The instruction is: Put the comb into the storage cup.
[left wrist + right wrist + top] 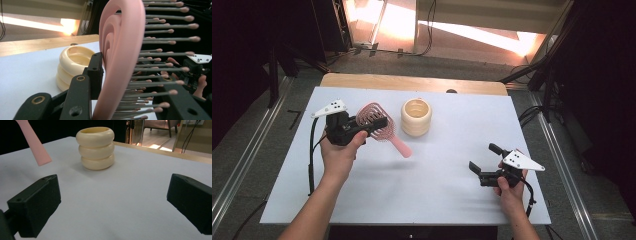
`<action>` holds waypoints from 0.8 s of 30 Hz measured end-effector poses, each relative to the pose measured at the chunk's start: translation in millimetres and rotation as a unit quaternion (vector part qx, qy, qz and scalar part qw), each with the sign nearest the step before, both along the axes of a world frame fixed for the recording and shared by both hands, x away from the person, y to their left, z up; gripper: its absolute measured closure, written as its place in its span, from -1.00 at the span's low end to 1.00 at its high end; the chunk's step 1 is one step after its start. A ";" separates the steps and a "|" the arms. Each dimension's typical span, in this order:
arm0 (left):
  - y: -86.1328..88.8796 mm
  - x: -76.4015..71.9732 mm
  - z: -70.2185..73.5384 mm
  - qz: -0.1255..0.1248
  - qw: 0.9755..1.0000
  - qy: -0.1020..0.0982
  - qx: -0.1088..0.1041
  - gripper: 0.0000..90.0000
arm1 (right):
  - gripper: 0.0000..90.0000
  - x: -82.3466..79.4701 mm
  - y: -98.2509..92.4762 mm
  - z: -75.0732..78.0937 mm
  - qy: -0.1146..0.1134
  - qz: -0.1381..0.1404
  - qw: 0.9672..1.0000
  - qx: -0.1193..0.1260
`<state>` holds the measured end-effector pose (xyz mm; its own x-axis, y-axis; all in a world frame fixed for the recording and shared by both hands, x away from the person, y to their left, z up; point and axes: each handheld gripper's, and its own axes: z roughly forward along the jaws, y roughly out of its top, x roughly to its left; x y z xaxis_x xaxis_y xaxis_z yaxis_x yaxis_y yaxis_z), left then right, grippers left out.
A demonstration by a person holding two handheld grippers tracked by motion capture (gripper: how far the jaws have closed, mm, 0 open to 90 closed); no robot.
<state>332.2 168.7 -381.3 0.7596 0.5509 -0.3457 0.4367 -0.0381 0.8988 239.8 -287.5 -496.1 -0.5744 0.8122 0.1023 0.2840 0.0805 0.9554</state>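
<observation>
Left gripper (373,124) is clamped on the pink plastic vented hairbrush (377,122) at its head, handle angled toward the cream ribbed ceramic cup (416,117), presumably for insertion. Right gripper (484,161) is held wide, empty.

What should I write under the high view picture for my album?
Left gripper holds a pink brush beside a cream cup; right gripper open.
</observation>
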 end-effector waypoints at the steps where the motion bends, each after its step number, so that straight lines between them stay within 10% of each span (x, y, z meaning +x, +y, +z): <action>1: 0.0 0.0 0.0 0.000 1.000 0.000 0.000 0.41 | -1.00 -0.6 -0.8 -0.2 0.002 -0.001 1.000 0.001; 24: 3.6 5.4 10.6 0.004 1.000 -0.009 0.000 0.41 | -1.00 -11.0 -28.2 -7.9 -0.002 -0.025 1.000 0.002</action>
<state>337.6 172.4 -370.7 0.7606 0.5573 -0.3330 0.4214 -0.0336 0.9063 228.8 -315.7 -504.0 -0.5340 0.8392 0.1030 0.2830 0.0626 0.9571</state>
